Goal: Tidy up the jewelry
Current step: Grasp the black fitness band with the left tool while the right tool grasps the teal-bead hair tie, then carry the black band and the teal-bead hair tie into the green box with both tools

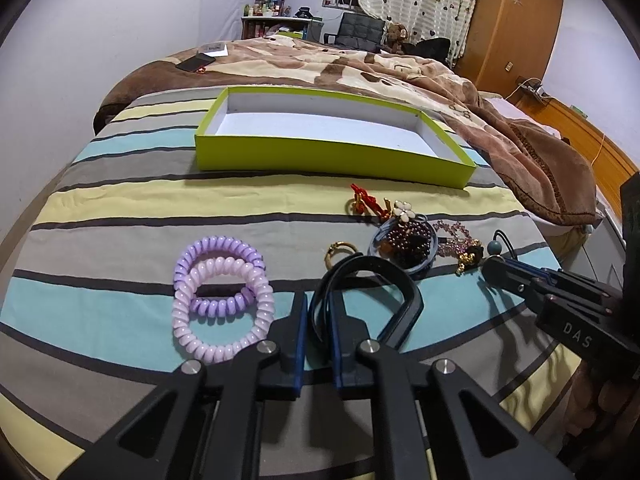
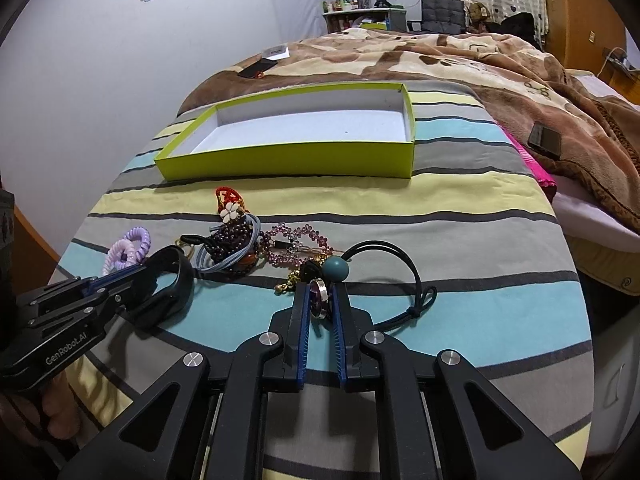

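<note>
Nothing lies yet in the lime-green, white-lined cardboard box; every trinket sits before it. We have our left gripper clamped on the black band and our right gripper on the round silver-rimmed pendant.

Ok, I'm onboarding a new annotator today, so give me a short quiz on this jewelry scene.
1. True or false: the green box already holds jewelry.
2. The left gripper is shut on: A) a beaded bracelet, B) a black band, C) a red clip.
3. How many spiral hair ties lie on the bedspread?
Key: 1 false; 2 B; 3 two.
</note>
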Tool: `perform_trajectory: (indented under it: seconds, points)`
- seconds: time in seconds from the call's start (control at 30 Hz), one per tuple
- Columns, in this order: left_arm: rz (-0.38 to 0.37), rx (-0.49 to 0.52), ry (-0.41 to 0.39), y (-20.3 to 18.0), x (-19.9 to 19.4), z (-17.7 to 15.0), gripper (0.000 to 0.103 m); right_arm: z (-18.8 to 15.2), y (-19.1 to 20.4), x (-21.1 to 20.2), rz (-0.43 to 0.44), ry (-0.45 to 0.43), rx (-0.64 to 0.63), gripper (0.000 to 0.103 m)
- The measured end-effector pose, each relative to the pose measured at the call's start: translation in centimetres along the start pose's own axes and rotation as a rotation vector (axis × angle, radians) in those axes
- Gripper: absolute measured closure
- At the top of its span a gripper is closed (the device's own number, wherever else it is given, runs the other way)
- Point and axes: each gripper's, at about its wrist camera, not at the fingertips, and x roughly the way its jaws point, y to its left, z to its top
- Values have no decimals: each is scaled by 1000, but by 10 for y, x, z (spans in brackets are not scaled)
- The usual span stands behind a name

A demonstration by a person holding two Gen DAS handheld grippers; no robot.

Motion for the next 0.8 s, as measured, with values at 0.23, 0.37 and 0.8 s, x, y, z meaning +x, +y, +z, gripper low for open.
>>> perform_trajectory:
  seconds: [0.23,0.37,0.8]
  points:
    - [-32,2,-25,-2,-12,-2,93,-3,0,-13,12,-27,11,92]
    - [-35,5,-42,-2,-20,0,93,-2,3,-22,19,-49,6,92]
    - [11,65,-115,3,-25,56,93,45,17,-31,47,-123,-102,92]
